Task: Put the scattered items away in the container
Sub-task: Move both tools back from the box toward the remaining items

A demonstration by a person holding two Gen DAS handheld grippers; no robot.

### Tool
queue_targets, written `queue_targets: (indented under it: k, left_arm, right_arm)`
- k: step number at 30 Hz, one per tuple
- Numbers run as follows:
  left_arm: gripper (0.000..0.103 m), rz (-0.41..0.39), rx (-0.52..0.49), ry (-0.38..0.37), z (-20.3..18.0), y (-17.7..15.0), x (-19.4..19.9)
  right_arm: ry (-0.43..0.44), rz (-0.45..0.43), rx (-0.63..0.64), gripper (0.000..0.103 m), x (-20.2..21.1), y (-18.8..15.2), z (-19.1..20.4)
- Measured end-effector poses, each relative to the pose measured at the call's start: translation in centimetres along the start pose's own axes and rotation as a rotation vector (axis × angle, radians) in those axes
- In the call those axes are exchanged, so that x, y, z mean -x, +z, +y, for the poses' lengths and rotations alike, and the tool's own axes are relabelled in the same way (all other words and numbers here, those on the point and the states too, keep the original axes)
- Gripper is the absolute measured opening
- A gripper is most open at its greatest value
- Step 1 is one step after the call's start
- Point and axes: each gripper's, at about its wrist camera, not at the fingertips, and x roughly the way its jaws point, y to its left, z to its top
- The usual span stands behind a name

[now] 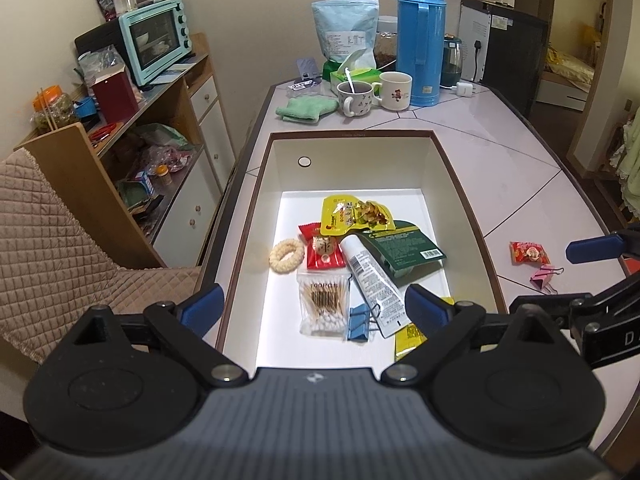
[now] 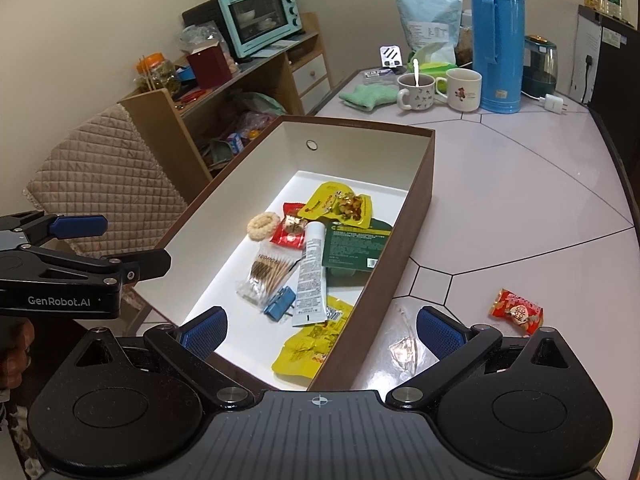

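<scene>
Since it lies flat on the tiled table at four o'clock from the brown box [image 2: 420, 200], the red snack packet [image 2: 517, 311] looks light and crinkly; pinch its crimped edge. Both the right gripper [image 2: 322, 330] and left gripper [image 1: 314, 306] hang spread, empty.

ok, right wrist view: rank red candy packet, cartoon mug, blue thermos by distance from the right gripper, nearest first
1. red candy packet: on the table just right of the open right gripper, outside the box.
2. cartoon mug: far end of the table.
3. blue thermos: slightly behind the mug, to its right.
</scene>
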Motion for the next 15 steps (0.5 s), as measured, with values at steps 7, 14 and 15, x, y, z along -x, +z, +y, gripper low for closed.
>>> queue_targets:
  k: [7, 14, 15]
  left_arm:
    - [0.096, 0.024, 0.023, 0.001, -0.9, -1.4, 0.6]
    - [0.096, 0.055, 0.041, 0.003, -2.3, -2.9, 1.1]
    - [0.096, 0.057, 0.041, 0.002, -2.6, -3.1, 1.1]
  right_arm:
    - [0.024, 0.018, 0.020, 0.103, 0.3, -0.7, -0.5]
    - [0.037, 0.025, 0.031, 0.103, 0.8, -1.4, -1.6]
    - [0.040, 0.025, 0.032, 0.103, 0.9, -1.5, -1.8]
